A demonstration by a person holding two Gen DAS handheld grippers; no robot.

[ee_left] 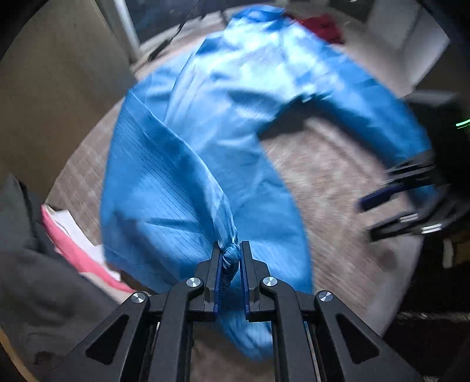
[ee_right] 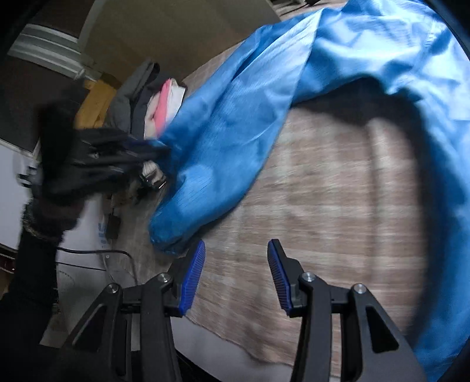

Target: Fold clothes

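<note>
A shiny blue garment (ee_left: 205, 141) with thin dark stripes hangs lifted over a woven beige cloth (ee_left: 323, 182). My left gripper (ee_left: 230, 255) is shut on a bunched fold of it, and the fabric drapes away from the pads. In the right wrist view the same blue garment (ee_right: 235, 123) stretches from upper right to a cuffed sleeve end low at the centre left. My right gripper (ee_right: 235, 264) stands open just right of that cuff, with nothing between its blue pads. The right gripper (ee_left: 393, 199) shows blurred at the right edge of the left wrist view, and the left gripper (ee_right: 158, 152) shows blurred in the right wrist view.
A pile of grey, pink and white clothes (ee_right: 152, 100) lies at the left of the beige cloth (ee_right: 323, 205); it appears as the clothes pile (ee_left: 58, 241) in the left wrist view. Something red (ee_left: 323, 26) lies at the far side. A black cable (ee_right: 97, 252) runs below the table edge.
</note>
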